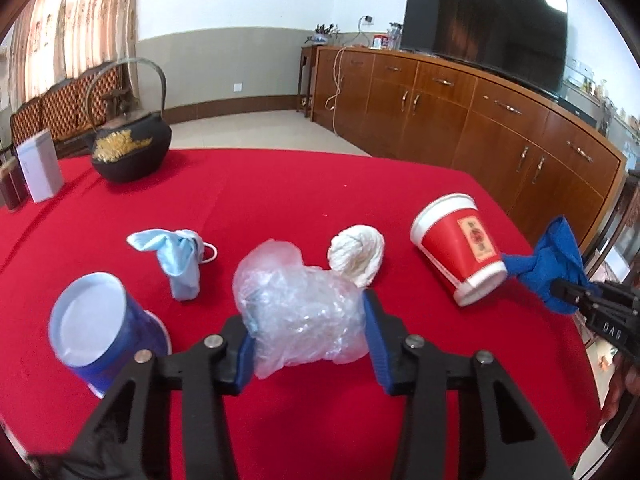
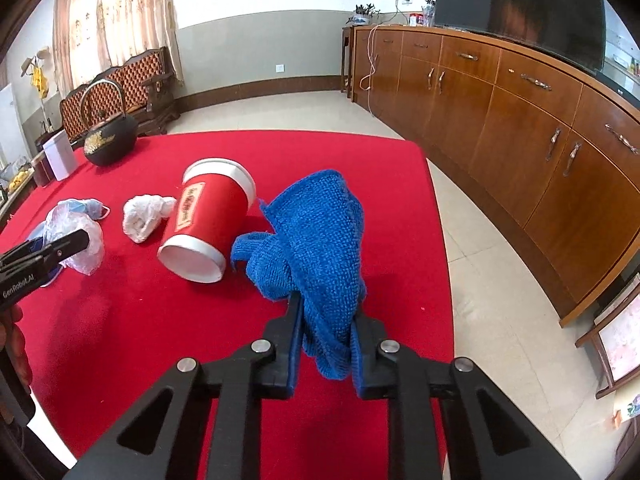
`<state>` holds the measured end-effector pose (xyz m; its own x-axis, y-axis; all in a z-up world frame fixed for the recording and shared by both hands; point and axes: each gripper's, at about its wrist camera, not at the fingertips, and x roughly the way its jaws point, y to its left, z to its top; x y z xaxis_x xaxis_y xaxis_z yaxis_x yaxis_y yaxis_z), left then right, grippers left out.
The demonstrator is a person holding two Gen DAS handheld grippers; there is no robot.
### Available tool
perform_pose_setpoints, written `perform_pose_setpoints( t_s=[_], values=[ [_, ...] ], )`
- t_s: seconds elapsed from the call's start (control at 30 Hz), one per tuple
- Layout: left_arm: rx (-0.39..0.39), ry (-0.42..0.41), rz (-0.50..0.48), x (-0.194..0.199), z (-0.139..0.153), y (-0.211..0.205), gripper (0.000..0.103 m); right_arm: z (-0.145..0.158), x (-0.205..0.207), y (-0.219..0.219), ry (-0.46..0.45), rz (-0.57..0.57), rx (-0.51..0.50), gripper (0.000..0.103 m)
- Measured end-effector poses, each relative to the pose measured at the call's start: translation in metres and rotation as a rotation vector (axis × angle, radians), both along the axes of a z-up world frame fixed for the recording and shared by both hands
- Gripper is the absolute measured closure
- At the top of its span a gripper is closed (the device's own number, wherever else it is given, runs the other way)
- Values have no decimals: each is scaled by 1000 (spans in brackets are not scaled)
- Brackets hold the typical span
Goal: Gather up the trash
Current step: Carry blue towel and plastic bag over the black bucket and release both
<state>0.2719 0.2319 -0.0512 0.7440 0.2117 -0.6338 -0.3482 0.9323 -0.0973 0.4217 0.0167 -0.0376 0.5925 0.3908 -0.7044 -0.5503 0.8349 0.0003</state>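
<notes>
My left gripper (image 1: 306,314) is shut on a crumpled clear plastic bag (image 1: 296,308), its blue pads pressing both sides just above the red tablecloth (image 1: 280,192). My right gripper (image 2: 326,320) is shut on a blue knitted cloth (image 2: 316,240), which is lifted near the table's right edge. Between the two lie a red paper cup (image 1: 460,248) on its side and a white crumpled tissue (image 1: 358,254). A light blue face mask (image 1: 180,256) sits further left. A blue cup (image 1: 100,332) lies tipped beside my left fingers.
A black iron teapot (image 1: 128,148) and a white box (image 1: 40,170) stand at the table's far left. A long wooden cabinet (image 2: 520,128) with a dark television (image 1: 484,28) runs along the right wall, across a strip of tiled floor (image 2: 480,260).
</notes>
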Motion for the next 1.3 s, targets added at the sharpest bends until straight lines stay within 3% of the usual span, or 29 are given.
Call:
perform_pose_setpoints(
  t_s=[0.4, 0.73, 1.3],
  values=[
    [51, -67, -42, -50, 21, -33, 55, 28, -59, -39, -50, -38, 65, 83],
    [68, -99, -134, -81, 35, -93, 55, 48, -123, -83, -99, -69, 72, 83],
    [74, -117, -294, -102, 44, -174, 55, 51, -183, -171, -98, -229, 103, 83]
  ],
)
